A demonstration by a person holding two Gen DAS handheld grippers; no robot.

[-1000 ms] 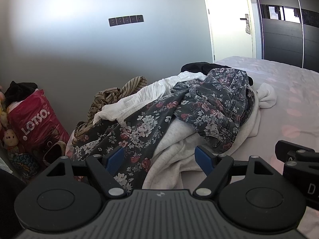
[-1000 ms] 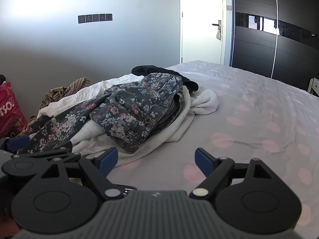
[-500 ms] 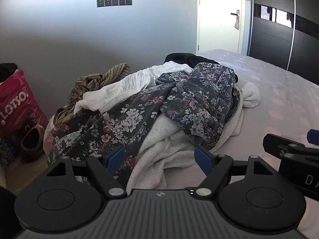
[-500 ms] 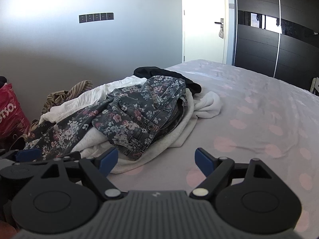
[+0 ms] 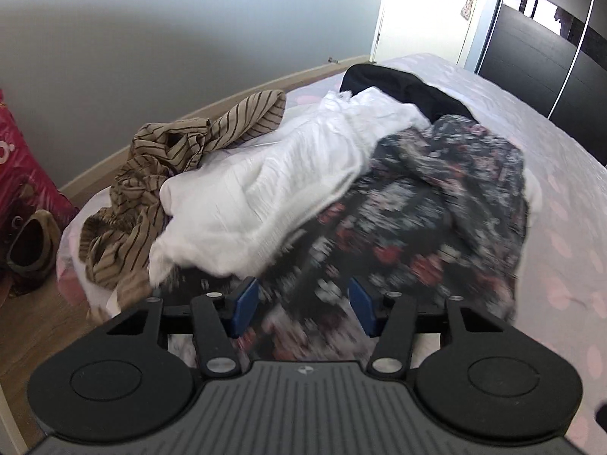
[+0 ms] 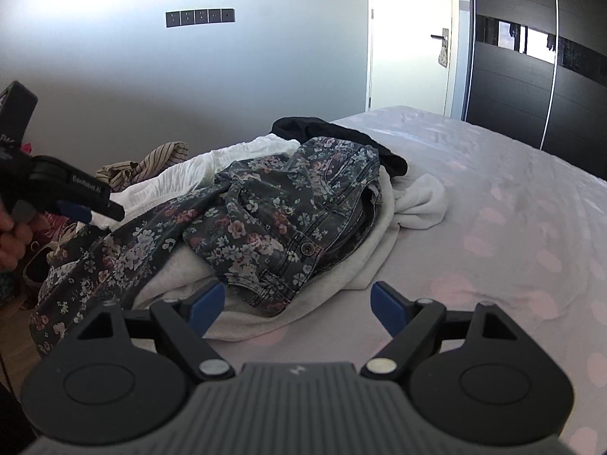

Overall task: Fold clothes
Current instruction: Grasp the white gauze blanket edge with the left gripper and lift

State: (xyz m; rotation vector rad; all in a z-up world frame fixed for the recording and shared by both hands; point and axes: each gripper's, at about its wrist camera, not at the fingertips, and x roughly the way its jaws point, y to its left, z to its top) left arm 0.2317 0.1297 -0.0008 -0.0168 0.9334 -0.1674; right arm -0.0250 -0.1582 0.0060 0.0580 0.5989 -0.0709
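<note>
A heap of clothes is lying on the bed (image 6: 493, 197), and the floral-print jeans (image 6: 288, 204) are sitting on top of it, serving here as the landmark. Under the jeans a white fleecy garment (image 6: 341, 265) is spreading toward the bed's near edge. Behind the jeans a white crinkled top (image 5: 273, 182) is lying, with a black garment (image 5: 402, 87) past it and a tan striped shirt (image 5: 159, 174) to its left at the bed's corner. The left claw (image 5: 301, 305) is pointing down over the jeans' trailing leg; its blue pads (image 5: 244, 303) are closing with the floral cloth between them (that part of the picture is blurred), not yet visibly pressing on it. The right claw (image 6: 299, 305) is hovering wide open in front of the jeans' waistband, holding nothing.
</note>
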